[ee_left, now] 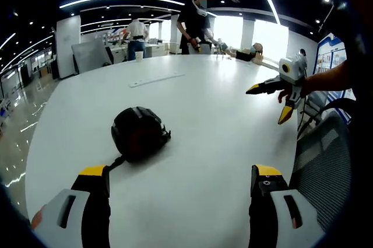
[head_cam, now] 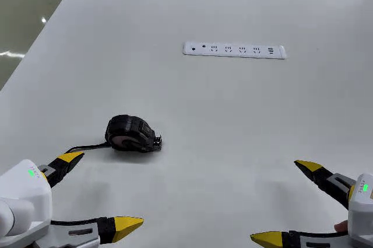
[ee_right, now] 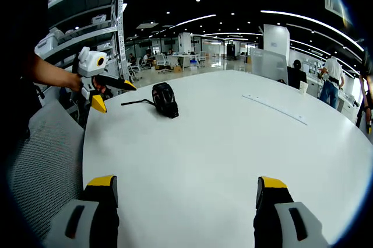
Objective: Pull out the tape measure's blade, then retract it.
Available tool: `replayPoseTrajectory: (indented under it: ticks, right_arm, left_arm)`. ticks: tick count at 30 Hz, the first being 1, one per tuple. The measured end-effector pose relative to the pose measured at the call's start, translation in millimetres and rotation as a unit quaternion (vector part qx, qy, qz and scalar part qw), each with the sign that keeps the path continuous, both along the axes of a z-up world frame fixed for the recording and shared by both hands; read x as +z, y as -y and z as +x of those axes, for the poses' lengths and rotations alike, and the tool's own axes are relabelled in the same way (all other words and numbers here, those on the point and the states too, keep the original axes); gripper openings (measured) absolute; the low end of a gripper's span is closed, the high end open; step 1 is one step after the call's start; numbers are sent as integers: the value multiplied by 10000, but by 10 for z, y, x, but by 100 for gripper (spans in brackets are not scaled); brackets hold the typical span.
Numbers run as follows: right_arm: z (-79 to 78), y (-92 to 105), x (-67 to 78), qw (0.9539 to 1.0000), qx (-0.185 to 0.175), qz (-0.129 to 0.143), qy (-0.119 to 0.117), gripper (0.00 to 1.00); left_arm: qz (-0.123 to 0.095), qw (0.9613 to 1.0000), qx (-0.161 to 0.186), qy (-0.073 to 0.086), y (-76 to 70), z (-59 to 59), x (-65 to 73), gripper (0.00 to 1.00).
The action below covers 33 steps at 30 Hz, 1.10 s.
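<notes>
Black rounded tape measure (head_cam: 132, 133) on smooth white table (head_cam: 233, 119).

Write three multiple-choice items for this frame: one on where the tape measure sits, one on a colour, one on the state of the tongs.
1. Where is the tape measure?
A. On the white table, just ahead of the left tongs
B. Held up in the air
C. Hanging off the table edge

2. What colour are the tongs' tips?
A. Red
B. Yellow
C. Green

3. How do the right tongs stand?
A. Shut on the tape measure
B. Shut on nothing
C. Open, holding nothing

Key: 1 A, it lies on the table before the left tongs; 2 B, yellow tips show in every view; 3 C, the jaws stand wide apart over bare table.
</notes>
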State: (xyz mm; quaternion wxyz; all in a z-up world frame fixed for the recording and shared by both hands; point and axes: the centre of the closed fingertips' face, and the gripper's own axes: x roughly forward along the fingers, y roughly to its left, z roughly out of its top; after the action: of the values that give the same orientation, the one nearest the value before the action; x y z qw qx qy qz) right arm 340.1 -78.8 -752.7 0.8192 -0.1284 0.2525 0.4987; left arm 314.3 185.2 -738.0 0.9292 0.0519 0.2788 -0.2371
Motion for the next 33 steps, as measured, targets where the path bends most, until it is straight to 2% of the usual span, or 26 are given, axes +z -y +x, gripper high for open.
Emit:
replayPoseTrajectory:
  ticks: [5,9,19,23,27,33]
  right_arm:
    - [-8,27,19,10000,-58,41,-14,99]
    - [1,32,38,9999,-110,100,-9,99]
    - [37,38,90,9995,-215,205,40,99]
    - [46,47,103,9995,-206,210,63,99]
    - [45,50,117,9996,-202,208,74,99]
    - [50,57,126,9995,-227,219,75,99]
  left_arm:
    - [-79,9999,16,90,-29,3,43,99]
    - [-119,9999,27,85,-41,-11,50,99]
    - [-88,9999,16,47,-68,-59,45,99]
    - [-18,9999,114,91,-96,-60,55,99]
    - [-144,9996,205,130,-127,-42,86,99]
    - [-171,9996,196,139,-124,-24,119,99]
